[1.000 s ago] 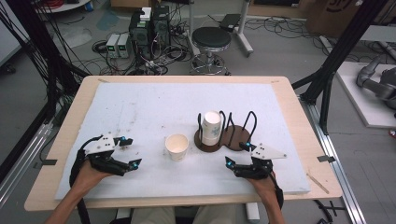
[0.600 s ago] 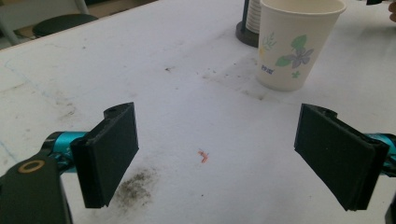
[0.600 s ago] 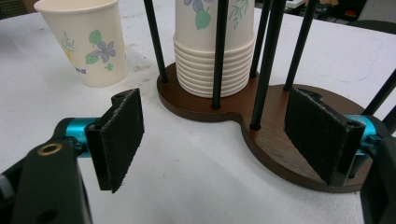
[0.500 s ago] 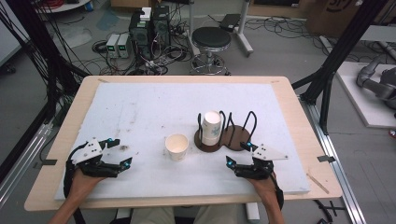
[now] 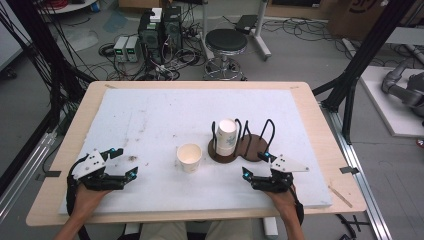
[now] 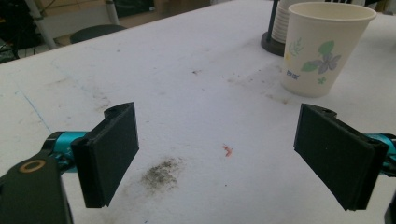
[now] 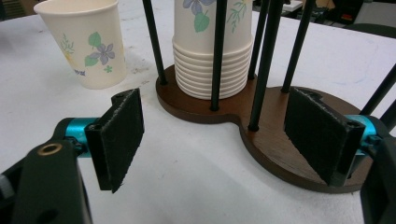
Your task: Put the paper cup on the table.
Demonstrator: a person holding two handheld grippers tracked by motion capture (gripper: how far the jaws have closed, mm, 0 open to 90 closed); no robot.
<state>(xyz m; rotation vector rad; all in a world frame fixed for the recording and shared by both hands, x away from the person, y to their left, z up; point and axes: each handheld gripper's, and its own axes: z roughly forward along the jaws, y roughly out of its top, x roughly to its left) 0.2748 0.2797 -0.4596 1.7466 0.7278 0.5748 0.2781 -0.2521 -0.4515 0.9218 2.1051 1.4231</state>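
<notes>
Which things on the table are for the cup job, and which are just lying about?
For the job:
- loose paper cup
- stack of cups
- cup rack
- left gripper, open
- right gripper, open

Just lying about:
- stool
- grey boxes on the floor
- cardboard box

The right gripper [image 7: 212,140] holds its jaws wide apart with nothing between them; beyond them a stack of cups [image 7: 212,60] stands in a wooden holder [image 7: 275,144], a single cup [image 7: 88,44] beyond the left jaw
</notes>
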